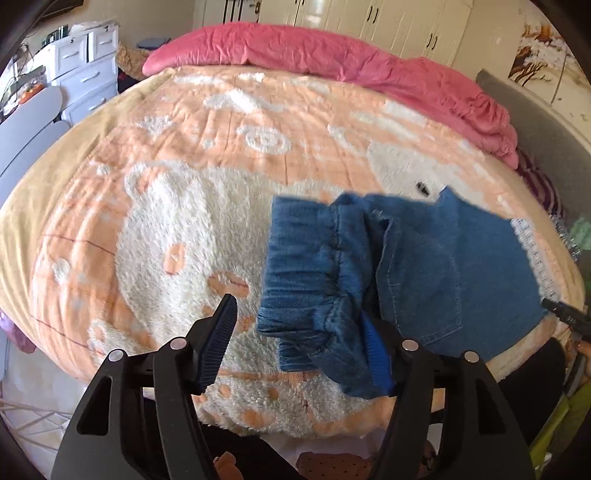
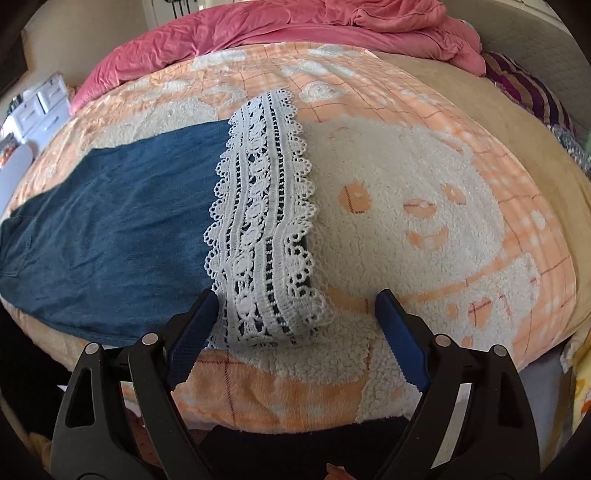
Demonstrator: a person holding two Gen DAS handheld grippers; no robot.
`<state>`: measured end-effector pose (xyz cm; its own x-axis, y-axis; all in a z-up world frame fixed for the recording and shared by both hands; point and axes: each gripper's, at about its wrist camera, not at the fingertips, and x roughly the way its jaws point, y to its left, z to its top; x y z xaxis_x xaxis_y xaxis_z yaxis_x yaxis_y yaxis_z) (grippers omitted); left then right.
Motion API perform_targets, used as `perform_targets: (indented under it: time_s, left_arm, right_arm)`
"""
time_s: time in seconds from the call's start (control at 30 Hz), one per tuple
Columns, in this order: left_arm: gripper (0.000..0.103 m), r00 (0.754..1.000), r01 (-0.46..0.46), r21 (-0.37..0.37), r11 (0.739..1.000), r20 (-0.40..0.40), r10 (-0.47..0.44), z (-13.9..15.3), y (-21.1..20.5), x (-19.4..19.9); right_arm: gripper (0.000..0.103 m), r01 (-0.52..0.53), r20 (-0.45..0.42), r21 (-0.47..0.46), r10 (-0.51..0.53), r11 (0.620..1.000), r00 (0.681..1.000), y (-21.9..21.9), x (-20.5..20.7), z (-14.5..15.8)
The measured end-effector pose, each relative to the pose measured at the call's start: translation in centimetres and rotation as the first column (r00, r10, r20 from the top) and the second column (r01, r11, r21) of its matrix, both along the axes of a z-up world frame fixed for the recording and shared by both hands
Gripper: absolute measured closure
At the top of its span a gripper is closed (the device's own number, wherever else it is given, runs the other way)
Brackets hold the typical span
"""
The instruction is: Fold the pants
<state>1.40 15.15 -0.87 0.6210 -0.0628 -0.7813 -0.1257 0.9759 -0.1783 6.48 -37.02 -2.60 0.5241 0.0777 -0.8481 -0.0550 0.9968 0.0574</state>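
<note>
Two grippers hang over a bed, each with its jaws spread apart. On the fleece blanket (image 1: 155,206), peach with white bear shapes, lie the denim pants (image 1: 436,266), near the bed's front edge and stretched sideways. In the left wrist view their gathered waistband (image 1: 306,266) is at the left end, bunched and rumpled. The left gripper (image 1: 301,345) stands partly open around the waistband's near corner: its right finger (image 1: 376,358) is tucked under a fold of denim that drapes over it, while its left finger (image 1: 218,343) stands clear over bare blanket, so the pads do not press the cloth together. In the right wrist view the pants run off to the left and end in a white lace hem (image 2: 262,221). The right gripper (image 2: 295,332) is wide open, straddling the near end of the lace; its left finger (image 2: 192,332) is just beside the lace edge, its right finger (image 2: 402,339) well clear. A pink quilt (image 2: 258,26) is heaped along the far side.
</note>
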Motion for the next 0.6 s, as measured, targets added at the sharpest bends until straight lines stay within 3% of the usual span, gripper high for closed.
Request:
perform_targets:
  time_s: [0.07,0.2,0.3,0.43,0.6]
  left_arm:
    - [0.038,0.999,-0.008,0.001,1.000,0.031,0.008,1.4,0.5,-0.7]
    - [0.037,0.992,-0.023,0.034,0.999,0.123,0.019,5.1,0.8,-2.3]
    - [0.036,0.986,0.045,0.013,0.999,0.158,-0.046,6.5,-1.3,-1.2]
    - [0.036,0.967,0.215,-0.040,0.976,0.150,-0.207,6.0,-7.1,2.4]
    - [0.036,0.912,0.408,-0.036,0.912,0.044,-0.407,1.9,-15.1,6.8]
  right_arm:
    - [0.022,0.004,0.020,0.020,-0.004,1.000,1.000,-0.1,-0.7,0.7]
    - [0.022,-0.015,0.156,0.063,0.005,0.998,0.988,0.3,-2.9,3.9]
    - [0.022,-0.070,0.212,0.120,0.043,0.990,0.976,1.8,-2.9,5.7]
    - [0.022,-0.211,0.209,0.114,0.185,0.971,0.960,6.3,-1.5,6.0]
    - [0.022,-0.286,0.129,0.092,0.274,0.954,0.953,10.2,0.2,3.9]
